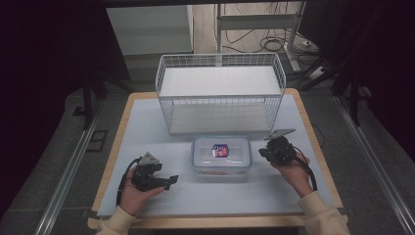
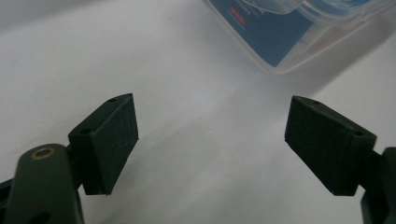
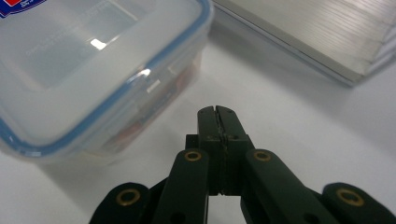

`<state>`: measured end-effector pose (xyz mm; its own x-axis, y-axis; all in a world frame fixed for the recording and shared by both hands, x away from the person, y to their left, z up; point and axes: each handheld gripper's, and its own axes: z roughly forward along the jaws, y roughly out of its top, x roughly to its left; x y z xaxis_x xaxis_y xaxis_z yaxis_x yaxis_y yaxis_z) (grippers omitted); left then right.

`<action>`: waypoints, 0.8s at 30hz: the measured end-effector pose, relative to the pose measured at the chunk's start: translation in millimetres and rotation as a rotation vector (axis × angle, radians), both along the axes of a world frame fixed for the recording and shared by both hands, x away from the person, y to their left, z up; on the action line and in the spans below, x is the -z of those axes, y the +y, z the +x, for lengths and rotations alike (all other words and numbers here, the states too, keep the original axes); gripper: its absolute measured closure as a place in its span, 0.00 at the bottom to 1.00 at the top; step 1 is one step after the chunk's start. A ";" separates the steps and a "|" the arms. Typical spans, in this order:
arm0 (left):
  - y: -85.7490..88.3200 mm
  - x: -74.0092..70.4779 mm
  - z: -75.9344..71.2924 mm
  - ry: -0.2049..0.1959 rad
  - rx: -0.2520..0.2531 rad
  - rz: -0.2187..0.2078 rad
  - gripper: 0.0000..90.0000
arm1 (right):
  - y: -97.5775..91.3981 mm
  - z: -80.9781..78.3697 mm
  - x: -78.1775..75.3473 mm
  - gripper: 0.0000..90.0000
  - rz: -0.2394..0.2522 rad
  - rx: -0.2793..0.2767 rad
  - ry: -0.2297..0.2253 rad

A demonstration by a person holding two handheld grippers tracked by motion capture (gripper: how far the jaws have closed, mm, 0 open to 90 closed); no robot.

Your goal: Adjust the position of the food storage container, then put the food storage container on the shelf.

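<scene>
A clear plastic food box (image 1: 221, 155) with a blue-sealed lid and a red-and-blue label sits at the table's middle, in front of the wire basket. In the right gripper view the food box (image 3: 88, 70) lies up and left of my right gripper (image 3: 217, 111), whose jaws are pressed together with nothing between them, just off the box's corner. From above, the right gripper (image 1: 263, 152) is beside the box's right end. My left gripper (image 1: 172, 180) rests left of the box; its jaws (image 2: 210, 140) stand wide apart over bare table, the box's corner (image 2: 299, 32) beyond them.
A white wire basket (image 1: 220, 93) stands at the back of the pale table top (image 1: 147, 127); its base plate (image 3: 322, 32) shows close at the right gripper's far right. The table's wooden edge (image 1: 210, 221) runs along the front.
</scene>
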<state>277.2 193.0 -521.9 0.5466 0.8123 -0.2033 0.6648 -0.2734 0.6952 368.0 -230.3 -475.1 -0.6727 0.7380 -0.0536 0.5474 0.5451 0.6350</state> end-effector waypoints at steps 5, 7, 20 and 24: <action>-0.8 0.6 0.4 -0.002 0.000 0.005 0.19 | -13.8 -10.3 1.4 1.00 0.009 -0.001 0.028; -0.6 0.4 0.5 -0.007 0.004 0.000 0.19 | -17.8 -11.8 2.0 0.99 -0.003 -0.006 0.043; -1.9 -4.9 6.5 0.012 -0.009 -0.052 0.20 | -20.3 -11.6 0.7 0.54 -0.002 0.003 0.015; -3.9 -11.4 11.2 0.011 -0.012 -0.072 0.20 | -21.9 -11.3 2.8 0.41 0.014 0.037 0.018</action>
<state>288.4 189.1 -510.5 0.5347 0.8018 -0.2669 0.6752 -0.2154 0.7055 356.6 -252.3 -477.9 -0.6456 0.7630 -0.0312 0.5784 0.5153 0.6324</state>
